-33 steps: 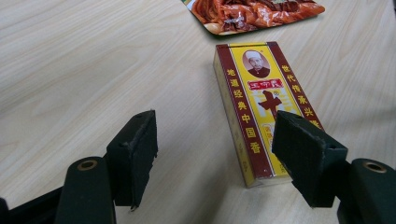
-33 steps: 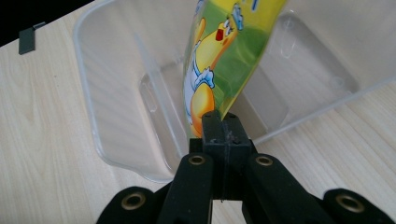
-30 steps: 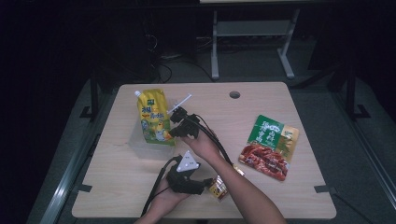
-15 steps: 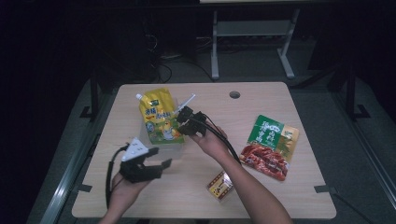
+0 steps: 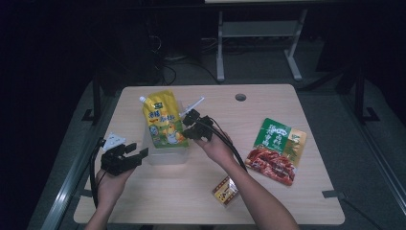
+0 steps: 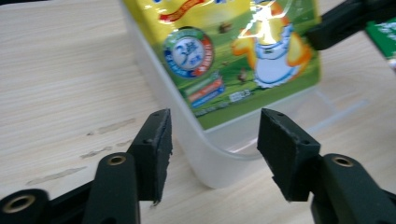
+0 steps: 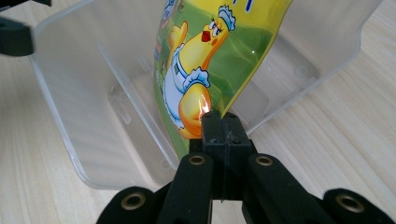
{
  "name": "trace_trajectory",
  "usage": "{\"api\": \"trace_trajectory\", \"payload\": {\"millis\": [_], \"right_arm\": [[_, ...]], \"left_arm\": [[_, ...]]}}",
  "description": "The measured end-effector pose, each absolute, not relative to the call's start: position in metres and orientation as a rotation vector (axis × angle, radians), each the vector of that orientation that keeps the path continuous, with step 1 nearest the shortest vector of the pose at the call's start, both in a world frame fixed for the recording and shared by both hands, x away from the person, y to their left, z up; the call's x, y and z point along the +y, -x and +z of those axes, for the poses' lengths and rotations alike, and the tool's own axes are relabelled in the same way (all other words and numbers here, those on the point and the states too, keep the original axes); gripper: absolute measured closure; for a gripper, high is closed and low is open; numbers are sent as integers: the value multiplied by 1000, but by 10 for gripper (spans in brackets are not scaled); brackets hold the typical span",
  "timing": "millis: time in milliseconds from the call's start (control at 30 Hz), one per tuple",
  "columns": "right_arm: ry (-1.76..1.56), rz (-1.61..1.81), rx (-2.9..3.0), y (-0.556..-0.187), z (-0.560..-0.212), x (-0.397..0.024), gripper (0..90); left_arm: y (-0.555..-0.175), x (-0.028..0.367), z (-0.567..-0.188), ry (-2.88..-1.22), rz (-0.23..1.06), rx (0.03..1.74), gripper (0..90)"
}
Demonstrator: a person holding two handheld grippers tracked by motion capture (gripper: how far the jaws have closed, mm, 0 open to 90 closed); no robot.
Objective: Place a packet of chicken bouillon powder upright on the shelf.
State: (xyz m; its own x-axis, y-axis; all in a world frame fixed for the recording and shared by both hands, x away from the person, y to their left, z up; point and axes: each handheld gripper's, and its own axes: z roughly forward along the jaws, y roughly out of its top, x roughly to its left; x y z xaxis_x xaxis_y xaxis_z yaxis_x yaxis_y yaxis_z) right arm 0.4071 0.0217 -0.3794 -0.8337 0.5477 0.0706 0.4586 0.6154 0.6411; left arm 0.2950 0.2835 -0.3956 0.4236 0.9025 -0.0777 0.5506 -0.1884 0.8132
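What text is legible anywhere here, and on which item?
"3" in the round blue badge on the yellow pouch; the rest of the badge and the strips under it are too blurred.
Large characters on the yellow pouch in the high view: too small to read.
Green-and-red packet: white characters, unreadable.
Small packet at the near edge: print unreadable.

My right gripper (image 5: 187, 125) holds the spouted pouch (image 5: 163, 119) standing in the clear bin (image 5: 167, 155). My left gripper (image 5: 139, 152) sits just left of it; two snack packets (image 5: 276, 149) lie well right, a small packet (image 5: 225, 190) nearer me.
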Motion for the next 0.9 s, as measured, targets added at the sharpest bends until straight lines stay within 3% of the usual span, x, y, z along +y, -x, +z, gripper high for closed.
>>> {"api": "trace_trajectory", "payload": {"millis": [267, 467, 833, 867, 900], "right_arm": [[-890, 1071, 2705, -401, -379, 27, 900], [-839, 1037, 2711, -397, -382, 34, 900], [-803, 1013, 2771, -397, -393, 35, 895], [-817, 1039, 2808, -404, -392, 33, 683], [-817, 1039, 2808, -404, -392, 33, 683]], "left_arm": [[-307, 284, -399, -1866, 533, 1284, 704], [-309, 284, -399, -1857, 562, 1289, 749], [-313, 284, -402, -1872, 588, 1291, 718], [-314, 284, -403, -1865, 584, 1292, 719], [-314, 284, -403, -1866, 584, 1292, 719]]}}
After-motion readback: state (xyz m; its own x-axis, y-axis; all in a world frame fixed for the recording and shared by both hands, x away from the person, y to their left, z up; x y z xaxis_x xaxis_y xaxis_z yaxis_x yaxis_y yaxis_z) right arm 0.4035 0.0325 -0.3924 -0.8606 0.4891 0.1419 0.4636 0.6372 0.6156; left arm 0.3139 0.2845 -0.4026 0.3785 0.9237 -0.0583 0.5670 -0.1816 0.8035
